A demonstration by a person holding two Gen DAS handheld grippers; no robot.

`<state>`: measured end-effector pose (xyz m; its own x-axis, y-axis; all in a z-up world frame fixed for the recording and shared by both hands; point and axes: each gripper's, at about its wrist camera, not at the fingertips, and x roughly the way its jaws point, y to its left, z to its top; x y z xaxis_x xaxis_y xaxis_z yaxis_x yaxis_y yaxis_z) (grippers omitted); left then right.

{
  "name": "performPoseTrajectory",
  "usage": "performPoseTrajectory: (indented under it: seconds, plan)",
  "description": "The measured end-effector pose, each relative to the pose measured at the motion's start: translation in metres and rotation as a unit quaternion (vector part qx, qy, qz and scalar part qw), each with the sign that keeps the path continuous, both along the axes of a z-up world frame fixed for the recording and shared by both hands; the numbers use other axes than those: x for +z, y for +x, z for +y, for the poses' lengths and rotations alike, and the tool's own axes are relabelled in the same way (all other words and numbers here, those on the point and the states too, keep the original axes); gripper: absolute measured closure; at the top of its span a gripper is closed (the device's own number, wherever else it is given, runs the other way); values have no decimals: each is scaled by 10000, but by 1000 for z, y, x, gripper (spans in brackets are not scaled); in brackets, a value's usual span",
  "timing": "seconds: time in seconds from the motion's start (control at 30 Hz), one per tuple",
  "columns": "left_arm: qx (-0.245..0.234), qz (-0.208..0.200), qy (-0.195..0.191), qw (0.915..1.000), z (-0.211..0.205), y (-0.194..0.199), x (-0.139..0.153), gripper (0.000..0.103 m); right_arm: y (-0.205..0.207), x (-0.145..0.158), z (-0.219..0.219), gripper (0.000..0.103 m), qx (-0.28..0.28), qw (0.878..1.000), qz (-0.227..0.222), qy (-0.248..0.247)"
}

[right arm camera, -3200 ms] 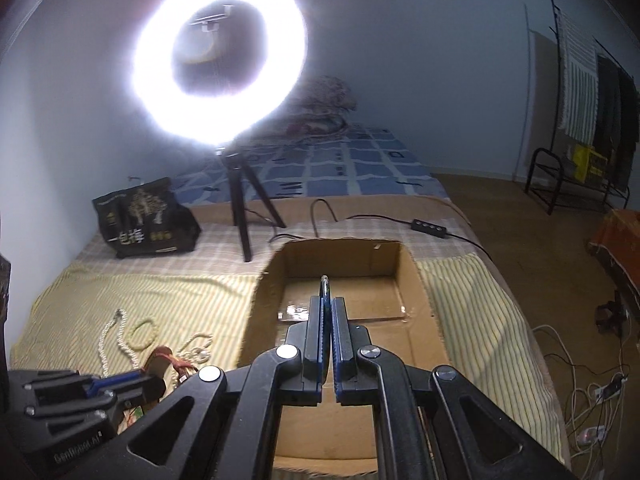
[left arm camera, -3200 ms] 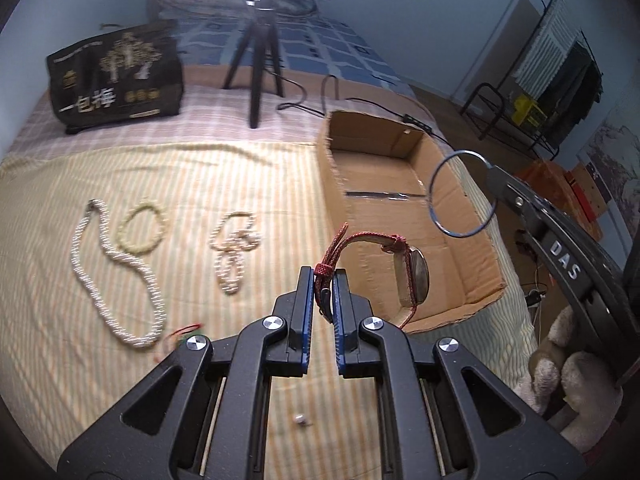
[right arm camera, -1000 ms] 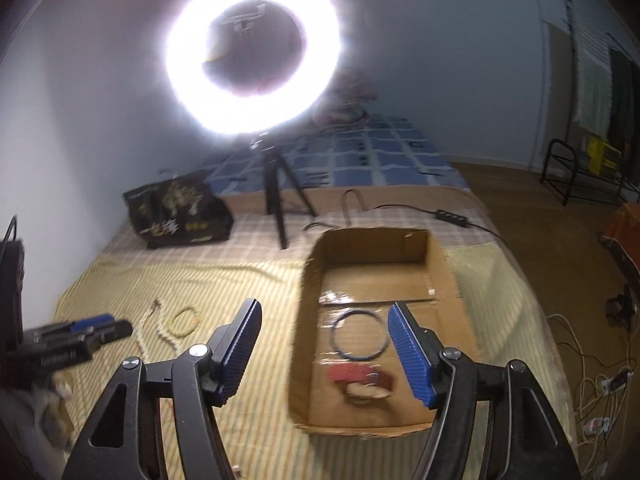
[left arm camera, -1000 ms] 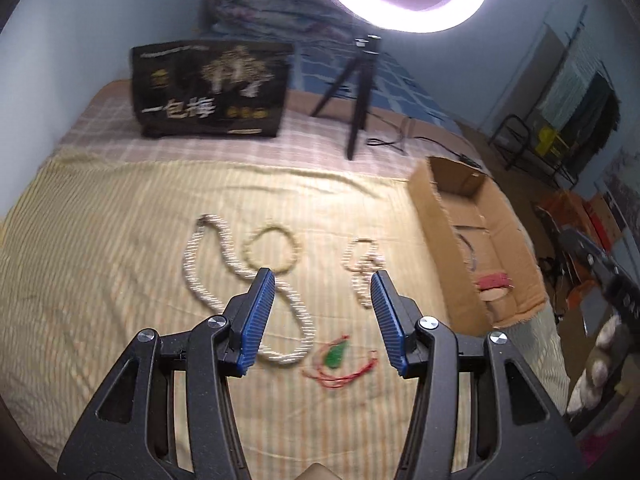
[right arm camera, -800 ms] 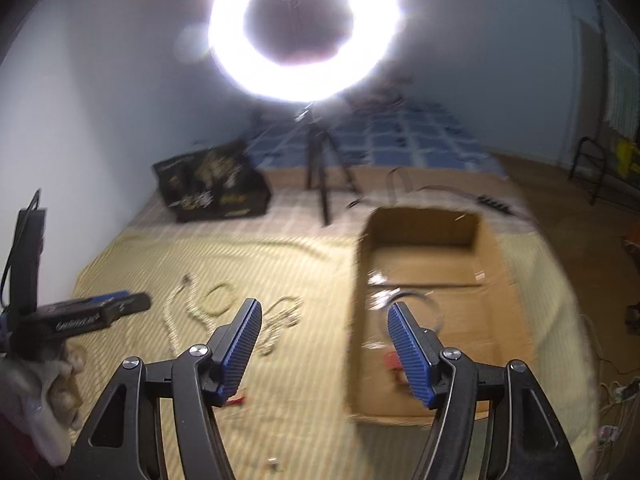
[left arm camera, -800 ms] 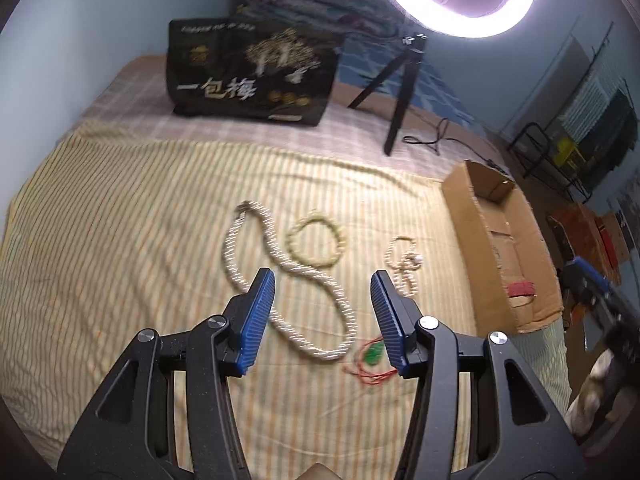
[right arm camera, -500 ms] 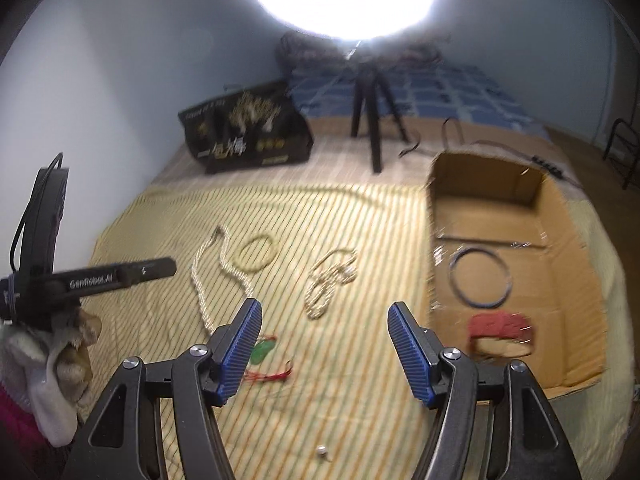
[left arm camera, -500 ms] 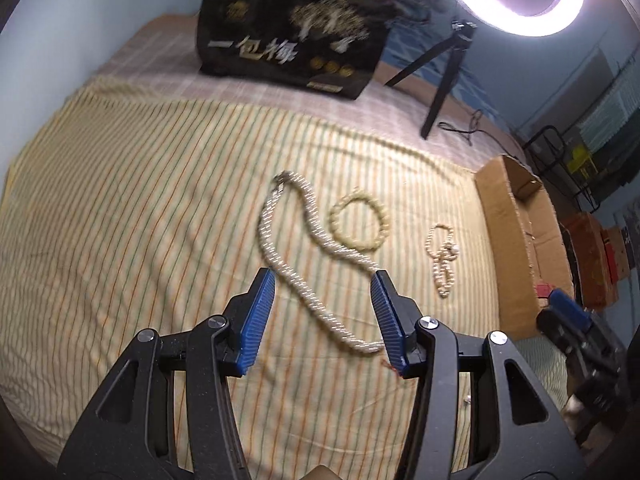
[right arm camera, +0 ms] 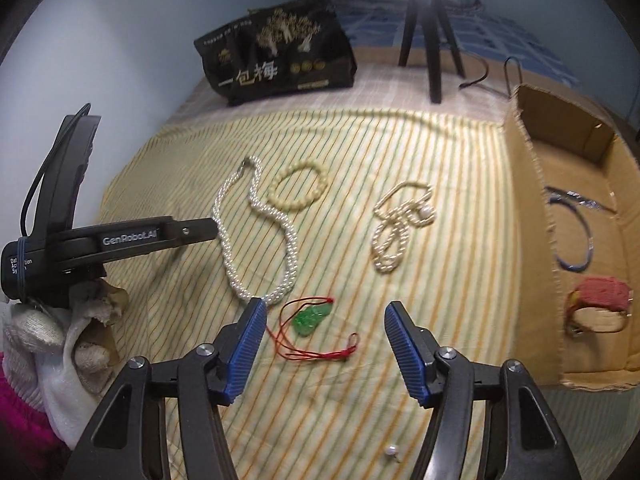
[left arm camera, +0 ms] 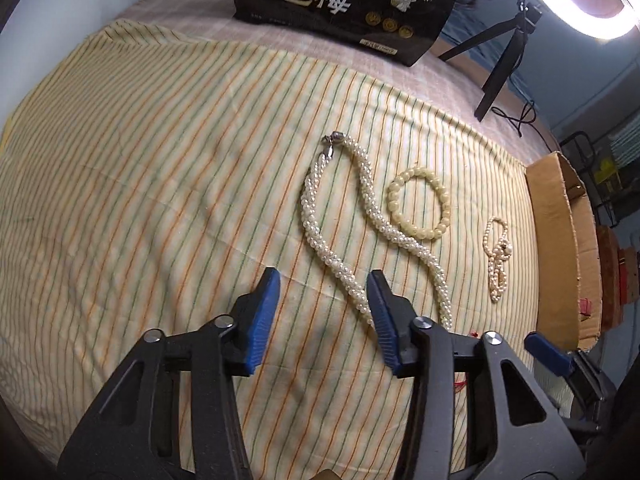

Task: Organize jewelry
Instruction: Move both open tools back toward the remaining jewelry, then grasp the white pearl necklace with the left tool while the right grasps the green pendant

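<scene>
A long pearl necklace [left arm camera: 352, 220] [right arm camera: 256, 236], a pale beaded bracelet [left arm camera: 420, 208] [right arm camera: 298, 190] and a small tangled pearl strand [left arm camera: 496, 256] [right arm camera: 396, 228] lie on the striped cloth. A green pendant on a red cord [right arm camera: 310, 320] lies between my right gripper's fingers. My right gripper [right arm camera: 324, 348] is open and empty just above it. My left gripper [left arm camera: 322, 316] is open and empty, with the necklace's near loop by its right finger. The cardboard box [right arm camera: 532, 216] [left arm camera: 560, 248] holds a blue bangle [right arm camera: 576, 240] and a red-strapped watch [right arm camera: 600, 300].
A black printed bag [left arm camera: 344, 0] [right arm camera: 280, 60] and a ring-light tripod [right arm camera: 428, 28] [left arm camera: 500, 64] stand at the far side of the bed. A loose pearl stud [right arm camera: 390, 450] lies near the front edge. The bed drops off right of the box.
Both grippers let go of the watch and bangle into the box, opened, and swung left over the cloth. My right gripper has come down over the green pendant, my left toward the pearl necklace.
</scene>
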<state>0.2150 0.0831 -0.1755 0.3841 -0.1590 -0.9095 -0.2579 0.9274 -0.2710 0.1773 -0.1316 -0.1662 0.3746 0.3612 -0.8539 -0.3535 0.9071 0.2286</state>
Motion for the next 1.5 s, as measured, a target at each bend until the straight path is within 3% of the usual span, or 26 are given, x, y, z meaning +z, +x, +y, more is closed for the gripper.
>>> performPoseTrajectory:
  seconds: [0.13,0.4,0.47,0.7,0.87,1.0,1.07,1.13,1.33,1.5]
  plan:
    - [95,22,14,10000,-3,5,-6,58,6,-11,9,49,40,9999,118,-78]
    - [154,28,39,9999,-2,12,-17,59,9,-26,18,53,153,9994,201,-225]
    - [133,11,121,9998,-5,12,-19,59,9,-30,22,59,207,9991,226,-286]
    - [30,-59,444,9990,-17,16,-23,59,3,-37,37,59,427,9967,24,-687]
    - [-68,-135,677,9976,-23,17,-24,59,1,-39,42,65,508,9940,-135,-962]
    - [-56,-209,942,9953,-26,20,-24,78,-2,-39,47,75,627,9913,-228,-1135]
    - [40,-203,872,9960,-21,20,-24,88,-2,-38,45,84,642,9908,-232,-1165]
    - [143,-180,687,9974,-14,20,-24,96,-1,-37,41,85,614,9918,-208,-1104]
    - [345,-140,170,9992,1,17,-22,97,-1,-34,31,86,516,9936,-210,-984]
    - [363,-477,-231,9979,3,10,6,97,0,-22,21,86,383,9954,-353,-802]
